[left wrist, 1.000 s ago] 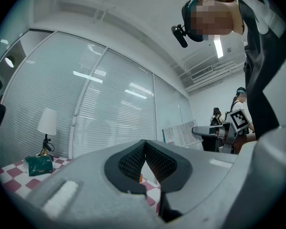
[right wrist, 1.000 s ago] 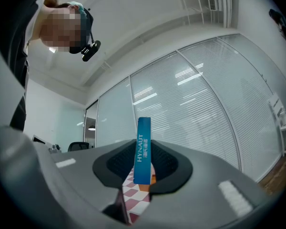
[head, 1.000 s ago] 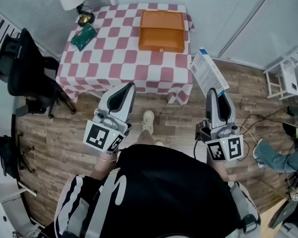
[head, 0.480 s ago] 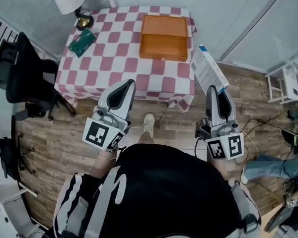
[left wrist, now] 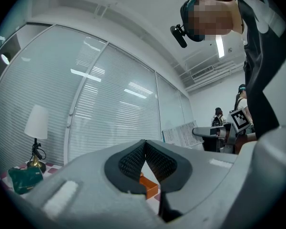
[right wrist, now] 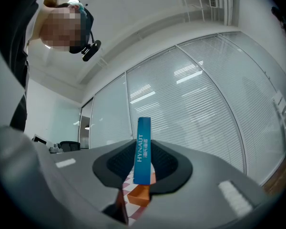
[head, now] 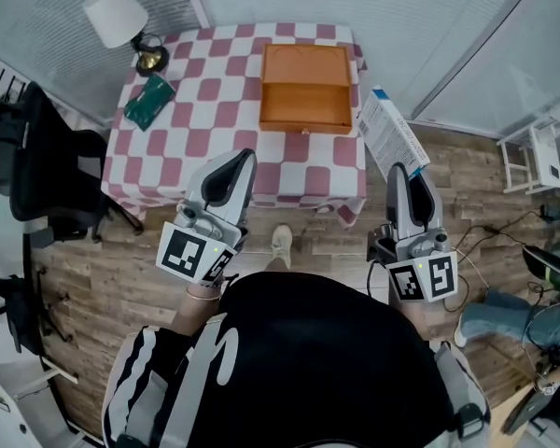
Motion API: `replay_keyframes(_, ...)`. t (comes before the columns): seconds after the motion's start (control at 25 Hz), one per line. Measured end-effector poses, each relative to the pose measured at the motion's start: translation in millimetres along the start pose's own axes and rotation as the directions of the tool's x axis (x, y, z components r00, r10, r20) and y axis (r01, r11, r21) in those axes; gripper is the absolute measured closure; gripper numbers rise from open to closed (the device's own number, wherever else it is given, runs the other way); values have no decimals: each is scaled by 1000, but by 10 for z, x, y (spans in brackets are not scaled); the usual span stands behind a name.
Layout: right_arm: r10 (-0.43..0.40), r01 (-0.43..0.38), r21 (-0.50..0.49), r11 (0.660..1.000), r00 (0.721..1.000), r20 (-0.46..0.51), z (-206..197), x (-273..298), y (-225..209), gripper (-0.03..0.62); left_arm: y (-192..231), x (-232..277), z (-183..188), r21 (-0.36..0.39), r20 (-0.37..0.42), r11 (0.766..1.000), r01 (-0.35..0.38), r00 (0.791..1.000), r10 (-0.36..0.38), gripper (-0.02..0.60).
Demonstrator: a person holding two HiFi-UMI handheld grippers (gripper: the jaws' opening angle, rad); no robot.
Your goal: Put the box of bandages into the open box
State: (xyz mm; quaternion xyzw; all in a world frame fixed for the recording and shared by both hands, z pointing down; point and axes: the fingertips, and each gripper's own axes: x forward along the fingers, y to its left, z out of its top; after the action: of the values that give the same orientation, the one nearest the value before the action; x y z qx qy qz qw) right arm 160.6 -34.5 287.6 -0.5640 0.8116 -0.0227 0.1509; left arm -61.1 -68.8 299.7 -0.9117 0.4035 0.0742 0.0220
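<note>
Head view: the box of bandages (head: 392, 136) is held upright in the right gripper (head: 401, 180), short of the table (head: 215, 129). Next it must be brought over the open box (head: 306, 105) and lowered in. Only the gripper views show the pads clamped on its narrow edge and the left gripper (left wrist: 144, 144) closed, empty.

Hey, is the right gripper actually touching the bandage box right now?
Touching. The right gripper view shows the right gripper with its pads pressed on both faces of the blue bandage box, with no gap.
</note>
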Motion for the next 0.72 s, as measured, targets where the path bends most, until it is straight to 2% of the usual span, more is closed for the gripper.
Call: replay_keyframes(0.72,-40,40,-1,999,999,7,-168,790,-59,510,716,503,-64,-6,0,999,49,999,-49,581)
